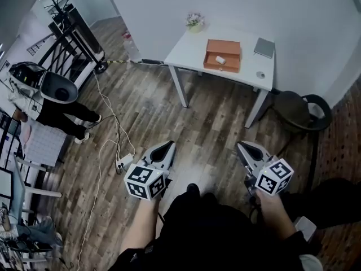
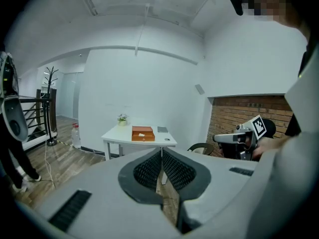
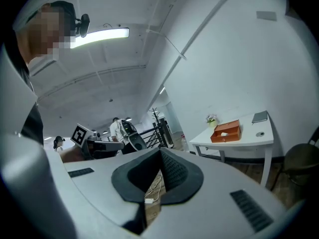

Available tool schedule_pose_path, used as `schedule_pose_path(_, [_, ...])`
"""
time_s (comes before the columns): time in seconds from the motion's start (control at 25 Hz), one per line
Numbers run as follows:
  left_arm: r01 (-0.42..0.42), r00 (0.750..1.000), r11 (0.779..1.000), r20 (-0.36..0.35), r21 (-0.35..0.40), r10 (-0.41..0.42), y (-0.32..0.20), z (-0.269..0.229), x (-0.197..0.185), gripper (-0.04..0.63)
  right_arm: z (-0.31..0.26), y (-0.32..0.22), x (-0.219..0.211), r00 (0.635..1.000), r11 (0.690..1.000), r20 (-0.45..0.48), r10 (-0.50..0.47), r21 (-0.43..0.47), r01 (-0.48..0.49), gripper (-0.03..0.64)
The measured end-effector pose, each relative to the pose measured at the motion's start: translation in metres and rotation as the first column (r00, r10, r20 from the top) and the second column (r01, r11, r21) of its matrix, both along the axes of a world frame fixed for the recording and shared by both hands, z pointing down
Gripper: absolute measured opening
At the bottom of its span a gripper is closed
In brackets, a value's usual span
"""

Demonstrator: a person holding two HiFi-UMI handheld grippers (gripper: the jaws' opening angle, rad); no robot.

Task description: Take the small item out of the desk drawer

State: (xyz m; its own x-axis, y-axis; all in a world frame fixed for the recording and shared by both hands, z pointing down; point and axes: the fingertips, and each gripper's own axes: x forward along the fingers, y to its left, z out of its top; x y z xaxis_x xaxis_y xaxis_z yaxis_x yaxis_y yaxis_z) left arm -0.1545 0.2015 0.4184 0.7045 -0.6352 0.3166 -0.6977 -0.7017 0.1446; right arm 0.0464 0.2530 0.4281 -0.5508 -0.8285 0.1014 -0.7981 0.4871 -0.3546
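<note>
Seen from the head view, a plank wood floor (image 1: 208,123) filled most of the frame, with a white wall (image 1: 271,10) across the 12 o'clock edge. A white desk (image 1: 189,52) stood against that wall at about 12 o'clock, well apart from both tools. A bystander (image 1: 56,103) in dark clothes stood at 9 o'clock, and a black chair (image 1: 302,110) sat at 2 o'clock, just beside the desk's right legs.

At 6 o'clock the left gripper (image 1: 171,144) and the right gripper (image 1: 240,144) pointed toward the desk. Each was clenched, jaw tips meeting with nothing between them, as each gripper's own view showed.

On the desk top lay an open orange drawer (image 1: 224,44). A dark notebook (image 1: 263,47) lay at its 2 o'clock and a small potted plant (image 1: 195,21) at its 10 o'clock. A white power strip (image 1: 123,163) lay on the floor at 8 o'clock. The small white item (image 1: 220,60) rested inside the drawer, near its middle.
</note>
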Motion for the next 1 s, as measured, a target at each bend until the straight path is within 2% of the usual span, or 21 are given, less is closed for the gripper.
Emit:
schedule_pose_path(0.2, [-0.029,0.999,1.0,-0.022,-0.003,0.029,-0.042,0.006,0.016,0.017,0.007,-0.024,0.02,0.999,0.998,-0.017,0.048,-0.03,-0.048,0.003])
schedule_pose_path(0.44, [-0.048,0.998,0.999,-0.049,-0.005,0.048,-0.121,0.013,0.032,0.017,0.014,-0.094,0.04,0.996,0.995,-0.031,0.085,-0.052,-0.087,0.003])
schedule_pose_path(0.68, [-0.064,0.997,0.998,-0.047,-0.018,0.063,-0.231,0.028,0.044,0.017,0.025,-0.2,0.046,0.995,0.992,-0.034,0.099,-0.075,-0.101,0.003])
schedule_pose_path(0.88, [-0.064,0.996,0.998,-0.057,-0.024,0.062,-0.327,0.028,0.046,0.017,0.032,-0.298,0.037,0.997,0.991,-0.048,0.06,-0.119,-0.065,0.003])
schedule_pose_path(1.0, [-0.063,0.996,0.998,-0.062,-0.032,0.061,-0.375,0.03,0.043,0.017,0.02,-0.35,0.029,0.997,0.994,-0.057,0.047,-0.097,-0.052,0.003])
